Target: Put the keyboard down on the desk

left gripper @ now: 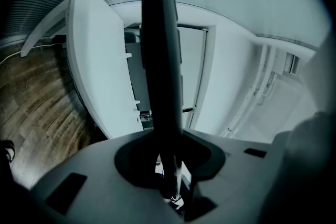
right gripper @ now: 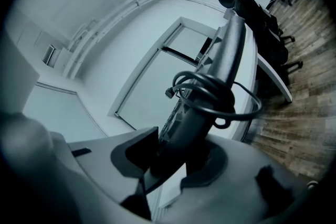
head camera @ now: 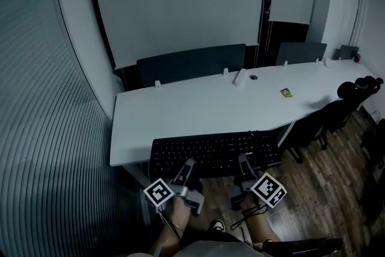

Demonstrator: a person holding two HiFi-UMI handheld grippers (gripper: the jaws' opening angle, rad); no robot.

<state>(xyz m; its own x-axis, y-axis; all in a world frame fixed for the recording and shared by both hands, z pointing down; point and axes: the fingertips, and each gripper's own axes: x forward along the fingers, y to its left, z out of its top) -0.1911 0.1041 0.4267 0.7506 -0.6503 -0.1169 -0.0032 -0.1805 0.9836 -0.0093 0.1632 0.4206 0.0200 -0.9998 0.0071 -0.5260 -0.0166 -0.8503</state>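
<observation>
Black keyboard [head camera: 213, 152]: flat, rectangular, matte plastic, rows of keys facing up. Lies across desk's near edge, far side over smooth white desk [head camera: 198, 105], near side overhanging wood-plank floor [head camera: 313, 201]; cannot tell if it touches desk. Thin black cable [right gripper: 223, 93] looped in coils round its right end.

2 grippers side by side, pointing about level toward desk. Left gripper [head camera: 187, 165]: jaws part-spread, clamped on keyboard's near long edge. Right gripper [head camera: 243, 161]: same grip, further right, beside cable coils.
</observation>
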